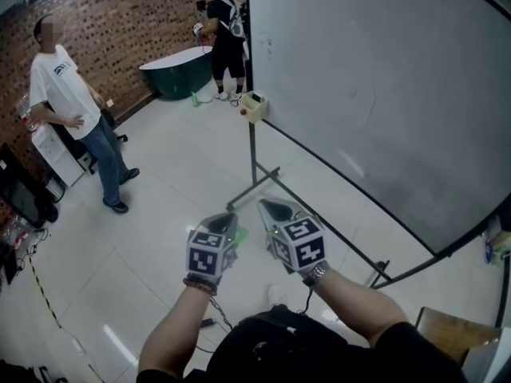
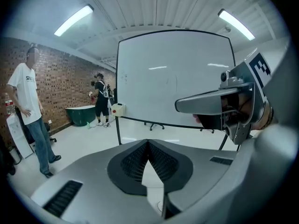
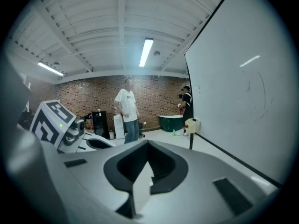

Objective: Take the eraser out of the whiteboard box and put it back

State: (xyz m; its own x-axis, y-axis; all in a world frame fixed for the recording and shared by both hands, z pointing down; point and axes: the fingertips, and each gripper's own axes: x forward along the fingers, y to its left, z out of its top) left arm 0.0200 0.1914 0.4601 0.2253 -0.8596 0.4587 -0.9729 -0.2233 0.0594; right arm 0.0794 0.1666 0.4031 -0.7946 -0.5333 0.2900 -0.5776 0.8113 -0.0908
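A small cream box (image 1: 254,106) hangs at the left end of the big whiteboard (image 1: 375,94); it also shows as the box (image 2: 117,109) in the left gripper view and the box (image 3: 192,125) in the right gripper view. No eraser shows in any view. My left gripper (image 1: 227,219) and right gripper (image 1: 272,208) are held side by side above the floor, well short of the box. Both are shut with nothing between the jaws: the left gripper (image 2: 148,142) and the right gripper (image 3: 148,143) each show their tips meeting.
A person in a white shirt (image 1: 68,94) stands at the left, and a person in black (image 1: 223,34) stands beside a green tub (image 1: 176,69) at the back. The whiteboard's stand legs (image 1: 263,178) spread across the floor. Cables (image 1: 36,274) run along the left.
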